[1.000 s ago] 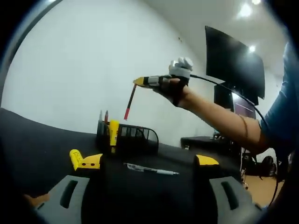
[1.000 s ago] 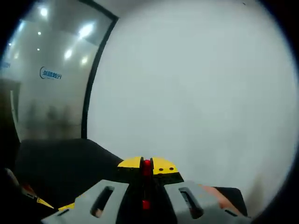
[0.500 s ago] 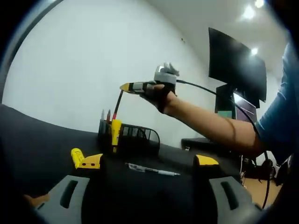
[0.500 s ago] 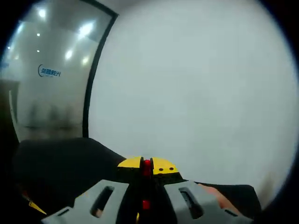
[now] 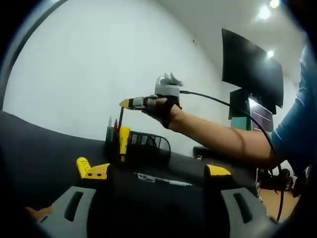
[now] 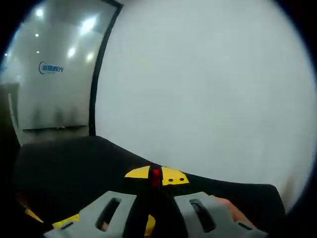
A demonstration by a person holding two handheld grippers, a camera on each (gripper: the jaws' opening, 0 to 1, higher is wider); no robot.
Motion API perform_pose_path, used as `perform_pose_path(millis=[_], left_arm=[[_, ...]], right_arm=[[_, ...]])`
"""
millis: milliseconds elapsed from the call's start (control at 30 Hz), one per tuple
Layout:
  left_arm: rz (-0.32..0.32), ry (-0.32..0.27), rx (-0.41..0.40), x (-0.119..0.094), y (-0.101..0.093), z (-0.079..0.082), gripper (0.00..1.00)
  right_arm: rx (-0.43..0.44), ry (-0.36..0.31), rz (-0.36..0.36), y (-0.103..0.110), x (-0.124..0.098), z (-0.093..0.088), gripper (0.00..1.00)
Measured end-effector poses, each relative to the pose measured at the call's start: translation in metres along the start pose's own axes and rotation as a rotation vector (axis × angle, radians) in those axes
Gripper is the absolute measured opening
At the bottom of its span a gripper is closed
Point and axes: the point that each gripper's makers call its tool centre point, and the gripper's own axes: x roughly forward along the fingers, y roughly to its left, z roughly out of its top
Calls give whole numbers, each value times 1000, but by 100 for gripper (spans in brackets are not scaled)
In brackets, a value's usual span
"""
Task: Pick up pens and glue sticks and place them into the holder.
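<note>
A black mesh holder stands on the dark table, with a yellow glue stick and a few pens upright in it. My right gripper hovers just above its left end, shut on a red pen that hangs down into the holder. In the right gripper view that gripper pinches the red pen between closed yellow tips. My left gripper is low over the table and open, nothing in it. A white pen and a yellow glue stick lie between it and the holder.
A person's bare forearm stretches from the right to the right gripper, trailing a black cable. A dark monitor hangs on the white wall at right. A glass partition stands beyond the table's far edge.
The right gripper has carried the red pen down and to the left, from above the holder until the pen's lower end dips among the pens. The left gripper has barely moved.
</note>
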Motion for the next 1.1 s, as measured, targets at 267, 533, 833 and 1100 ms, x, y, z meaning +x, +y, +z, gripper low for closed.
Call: perform_pose_path(millis=[267, 533, 833, 1100], left_arm=[[2, -2, -1, 0, 1, 1, 76], [7, -3, 0, 0, 2, 1, 75], [14, -2, 2, 0, 4, 1, 75], [23, 1, 9, 0, 5, 1, 75]], right_arm=[[-1, 27, 10, 7, 0, -10, 4], [5, 3, 17, 11, -7, -1, 4], [-26, -65, 5, 12, -41, 25, 6], [-24, -117, -38, -6, -90, 39, 8]])
